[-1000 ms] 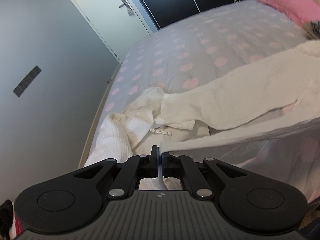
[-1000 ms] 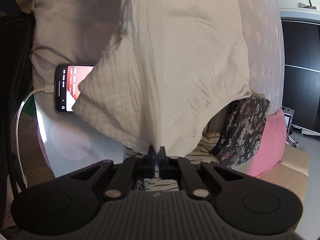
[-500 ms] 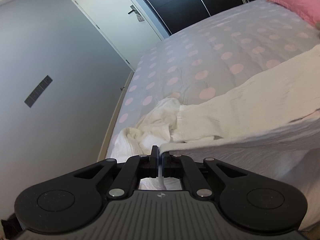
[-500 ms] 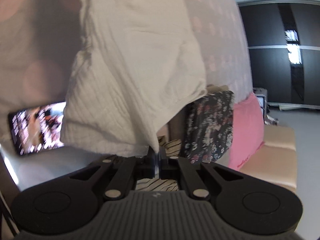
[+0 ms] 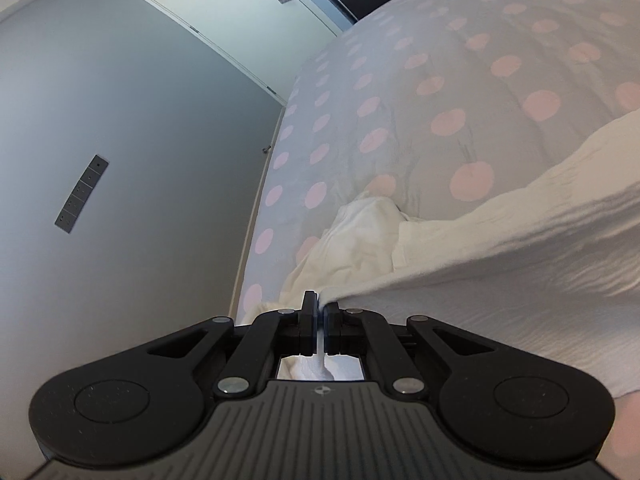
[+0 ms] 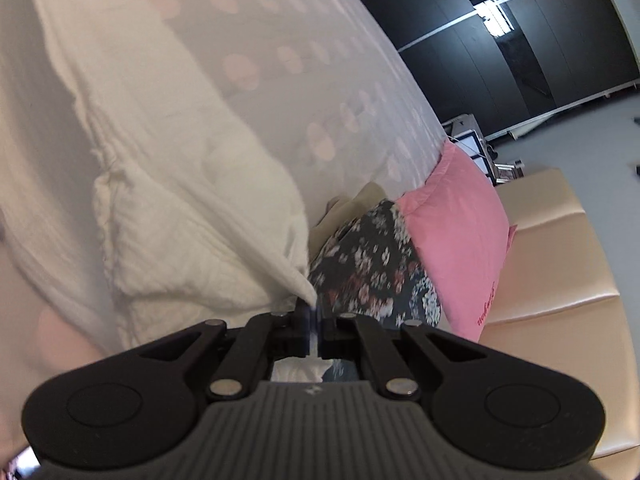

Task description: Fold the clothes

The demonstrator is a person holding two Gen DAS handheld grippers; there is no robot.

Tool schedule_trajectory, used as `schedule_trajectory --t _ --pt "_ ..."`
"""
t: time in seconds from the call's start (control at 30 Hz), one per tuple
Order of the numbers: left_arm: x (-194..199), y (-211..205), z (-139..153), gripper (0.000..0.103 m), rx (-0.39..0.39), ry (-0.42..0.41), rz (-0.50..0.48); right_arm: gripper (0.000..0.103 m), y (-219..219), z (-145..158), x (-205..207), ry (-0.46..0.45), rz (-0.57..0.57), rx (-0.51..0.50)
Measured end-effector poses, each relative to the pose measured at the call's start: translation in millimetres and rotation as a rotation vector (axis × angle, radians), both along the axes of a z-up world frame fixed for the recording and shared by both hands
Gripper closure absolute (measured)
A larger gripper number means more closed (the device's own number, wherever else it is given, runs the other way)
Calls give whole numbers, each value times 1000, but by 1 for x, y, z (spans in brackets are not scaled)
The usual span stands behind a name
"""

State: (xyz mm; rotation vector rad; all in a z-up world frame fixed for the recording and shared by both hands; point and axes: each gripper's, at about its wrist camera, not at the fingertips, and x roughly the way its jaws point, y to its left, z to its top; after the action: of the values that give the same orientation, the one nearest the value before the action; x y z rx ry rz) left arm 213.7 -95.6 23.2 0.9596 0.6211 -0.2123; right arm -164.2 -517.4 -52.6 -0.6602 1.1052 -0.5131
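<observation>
Right-wrist view is motion-blurred; the white garment (image 6: 168, 216) fills its left side and hides the phone seen a second ago — only a sliver shows at the bottom-left corner. Red script on the pink pillow (image 6: 460, 248) is unreadable. Left gripper (image 5: 320, 312) and right gripper (image 6: 314, 320) are each clamped on a garment edge, lifted over the dotted bedspread (image 5: 440, 80), one end bunched on it. The garment's label tag is gone from the left view.

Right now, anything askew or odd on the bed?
Mostly normal mid-fold: left gripper and right gripper are both clamped on the white garment. One oddity: its far end lies bunched on the dotted duvet, not flat.
</observation>
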Motion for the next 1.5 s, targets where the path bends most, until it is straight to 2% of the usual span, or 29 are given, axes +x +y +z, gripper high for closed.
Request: schedule_trajectory --t 0.13,0.3,0.47,0.57,0.73,0.8,0.93,1.0,1.1,1.23,1.37,1.47,1.5 --pt "37 -26 -25 102 91 2 9 100 -26 -4 45 -29 -55 33" --pt "79 -52 -66 102 179 4 23 100 -50 -24 97 -45 -90 62" --pt "104 -74 -103 102 223 0 12 100 -70 -57 132 6 -135 88" --pt "111 -86 -117 102 218 -12 -4 100 -80 -76 143 29 -161 91" --pt "124 -97 -130 102 230 -39 9 100 -95 -84 152 -9 -217 136" --pt "125 -99 -136 102 243 -24 11 99 -97 -85 154 -26 -238 153" --pt "125 -97 -143 95 267 -19 15 95 -98 -83 155 -83 -278 192" --pt "125 -94 -139 92 260 -23 28 89 -100 -76 154 -129 -300 218" --pt "125 -87 -126 85 231 -29 51 85 -101 -62 151 -198 -337 246" --pt "112 -66 -110 68 159 -25 70 81 -91 -47 144 -255 -331 245" --pt "97 -44 -93 67 84 -18 87 80 -75 -31 135 -325 -312 239" --pt "87 -28 -81 65 28 -13 100 71 -63 -22 126 -374 -302 233" --pt "83 -22 -77 64 9 -11 104 71 -58 -21 123 -369 -291 255"
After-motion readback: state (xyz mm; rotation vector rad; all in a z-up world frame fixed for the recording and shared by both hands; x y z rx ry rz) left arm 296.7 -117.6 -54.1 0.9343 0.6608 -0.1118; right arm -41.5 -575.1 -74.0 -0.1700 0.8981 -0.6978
